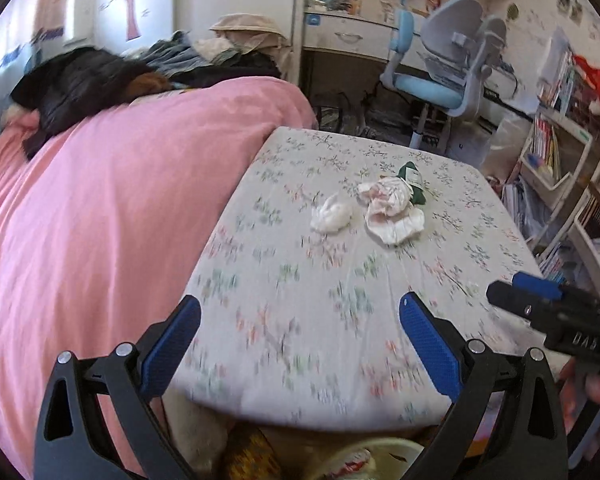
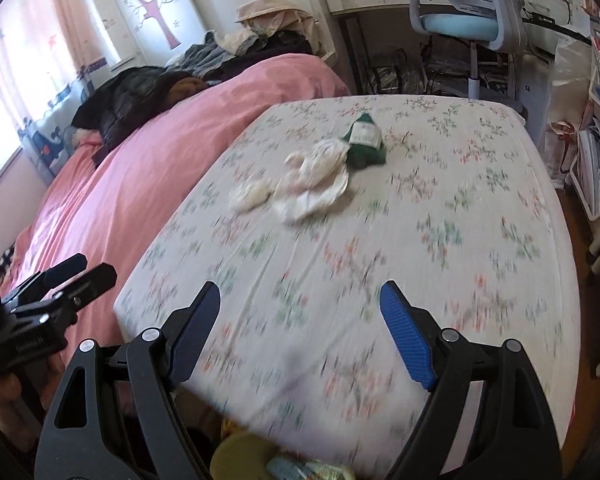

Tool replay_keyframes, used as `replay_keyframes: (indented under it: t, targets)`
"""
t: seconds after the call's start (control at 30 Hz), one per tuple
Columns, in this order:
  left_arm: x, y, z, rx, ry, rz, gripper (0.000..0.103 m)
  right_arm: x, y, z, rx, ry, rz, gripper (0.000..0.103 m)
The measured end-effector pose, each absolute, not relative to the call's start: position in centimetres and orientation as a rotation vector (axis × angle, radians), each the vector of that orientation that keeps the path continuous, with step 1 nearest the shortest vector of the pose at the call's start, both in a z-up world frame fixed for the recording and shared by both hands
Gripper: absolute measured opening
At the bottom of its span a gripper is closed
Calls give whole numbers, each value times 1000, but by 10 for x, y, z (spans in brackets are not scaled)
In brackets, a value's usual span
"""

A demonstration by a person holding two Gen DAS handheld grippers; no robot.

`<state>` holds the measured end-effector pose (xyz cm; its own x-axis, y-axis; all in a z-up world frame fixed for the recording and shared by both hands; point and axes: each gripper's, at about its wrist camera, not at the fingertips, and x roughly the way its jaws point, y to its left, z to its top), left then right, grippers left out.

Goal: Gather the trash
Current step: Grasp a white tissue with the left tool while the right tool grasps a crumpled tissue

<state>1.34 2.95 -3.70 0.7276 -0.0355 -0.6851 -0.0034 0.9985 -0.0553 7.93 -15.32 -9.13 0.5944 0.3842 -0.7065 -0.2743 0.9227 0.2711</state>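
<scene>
Floral-sheeted bed (image 1: pixel 300 280), a pink duvet (image 1: pixel 100 200) alongside, with crumpled tissues (image 1: pixel 392 208) and a green wrapper (image 1: pixel 414 182) mid-sheet.

Both wrist views overlook the floral bed (image 1: pixel 300 280) obliquely.

A child's bedroom in a home. A bed (image 1: pixel 340 280) with a floral sheet and pink duvet (image 1: pixel 100 220) fills the middle, clothes (image 2: pixel 148 88) heaped at its far end. Beyond stand a desk (image 1: pixel 348 36), a blue chair (image 1: pixel 440 76), bookshelves (image 1: pixel 556 160) and a tree decal (image 2: pixel 156 12) on the wall.
</scene>
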Motion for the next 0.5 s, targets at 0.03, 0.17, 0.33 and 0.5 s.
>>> replay_keyframes:
  t: [0.03, 0.17, 0.33, 0.5]
  targets:
    - [26, 28, -38, -31, 757, -18, 95, 91, -155, -94, 159, 859, 381, 79]
    - [65, 24, -45, 7, 783, -13, 95, 128, -154, -98, 213, 872, 389, 79]
    - [107, 16, -58, 29, 812, -27, 95, 172, -151, -104, 237, 873, 385, 79]
    - [135, 10, -71, 64, 851, -37, 95, 207, -144, -121, 261, 907, 389, 79]
